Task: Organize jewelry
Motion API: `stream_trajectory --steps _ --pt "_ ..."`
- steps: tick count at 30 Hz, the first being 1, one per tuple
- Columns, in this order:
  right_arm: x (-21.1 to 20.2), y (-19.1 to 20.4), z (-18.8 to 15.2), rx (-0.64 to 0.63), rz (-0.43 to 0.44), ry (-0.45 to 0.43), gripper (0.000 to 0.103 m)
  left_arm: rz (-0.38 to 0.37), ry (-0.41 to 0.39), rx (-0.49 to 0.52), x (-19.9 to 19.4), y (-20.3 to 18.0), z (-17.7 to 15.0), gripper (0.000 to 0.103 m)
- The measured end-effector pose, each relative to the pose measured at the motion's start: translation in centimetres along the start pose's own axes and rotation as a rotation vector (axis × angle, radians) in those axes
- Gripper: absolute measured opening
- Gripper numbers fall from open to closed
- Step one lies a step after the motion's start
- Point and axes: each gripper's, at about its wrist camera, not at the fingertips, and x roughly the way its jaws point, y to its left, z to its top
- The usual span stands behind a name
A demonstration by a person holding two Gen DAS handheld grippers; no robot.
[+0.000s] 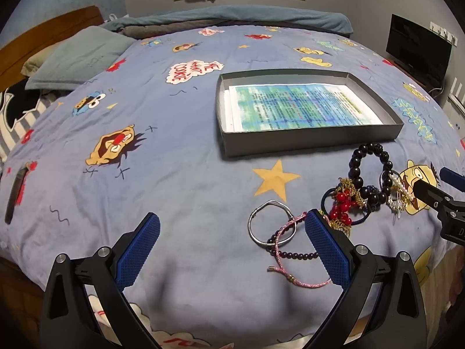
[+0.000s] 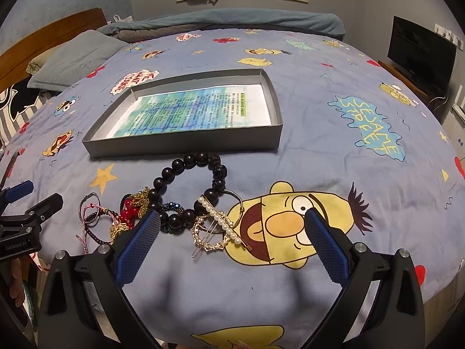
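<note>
Jewelry pile (image 2: 174, 212) lies on the bed's near edge before the gray box (image 2: 186, 116); both tools spread; only the right view shows the pearl clip (image 2: 221, 221) clearly.

Both wrist cameras look forward low over the bed (image 1: 174, 174), close to the near edge, toward the far wall. The left view sits leftward; both share the grey box (image 1: 305, 142) and jewelry pile (image 2: 186, 203).
</note>
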Motion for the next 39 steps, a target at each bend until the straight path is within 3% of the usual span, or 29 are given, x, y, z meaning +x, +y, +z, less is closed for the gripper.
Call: stream_trajectory --steps 5,9,13,16,23,26,33,39 --pt "0.3 -0.3 -0.2 -0.001 0.006 0.001 0.098 0.022 0.008 0.008 0.3 0.1 -0.4 0.099" --pt "0.6 -0.7 -0.3 -0.012 -0.04 -0.026 0.098 0.02 0.021 0.029 1.1 0.2 -0.5 0.099" --pt "0.9 -1.1 -0.2 -0.022 -0.034 -0.053 0.098 0.028 -0.011 0.061 1.4 -0.2 -0.5 0.099" --pt "1.5 -1.2 0.0 -0.035 -0.023 -0.068 0.098 0.004 -0.038 0.079 1.5 -0.3 -0.6 0.099" --pt "3.1 -1.0 1.3 -0.058 0.019 -0.077 0.097 -0.103 -0.002 0.108 3.1 -0.7 -1.3 0.096" --pt "3.5 -0.7 1.7 -0.062 0.025 -0.081 0.088 -0.109 -0.009 0.141 3.2 -1.2 -2.1 0.095" --pt "5.0 0.1 2.0 -0.071 0.078 -0.033 0.063 -0.159 -0.028 0.21 2.7 -2.6 -2.7 0.062" --pt "5.7 0.6 2.2 -0.077 0.088 -0.017 0.052 -0.183 -0.035 0.236 2.8 -3.1 -2.6 0.04"
